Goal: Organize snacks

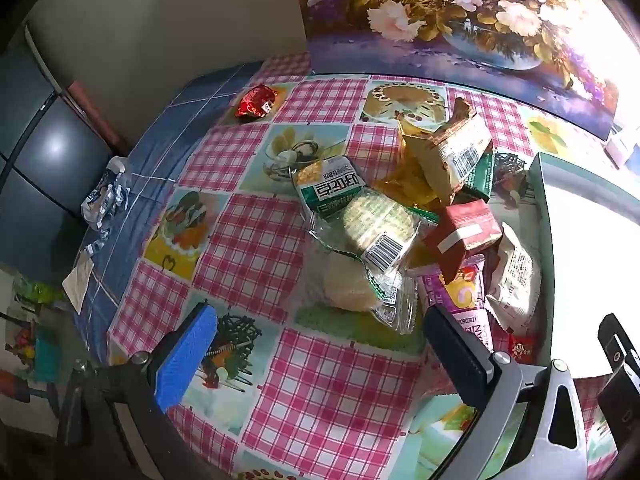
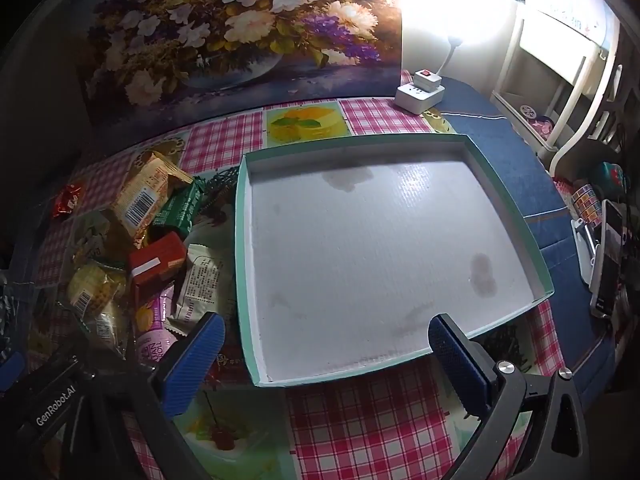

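Note:
A pile of wrapped snacks (image 1: 404,216) lies on the checked tablecloth, left of a shallow teal-rimmed tray (image 2: 240,240) with a bare white floor. The pile holds a red box (image 1: 464,236), a tan box (image 1: 448,152), a green-and-white packet (image 1: 332,188) and a purple packet (image 1: 460,296). A lone red wrapper (image 1: 256,102) lies at the far left. My left gripper (image 1: 320,356) is open and empty, just in front of the pile. My right gripper (image 2: 324,348) is open and empty over the tray's near edge. The pile also shows in the right wrist view (image 2: 152,248).
A flower painting (image 2: 240,28) stands along the back of the table. A white power strip (image 2: 420,90) sits behind the tray. Crumpled wrappers (image 1: 106,200) lie on the blue cloth at the left edge. Shelving and clutter (image 2: 600,220) stand to the right.

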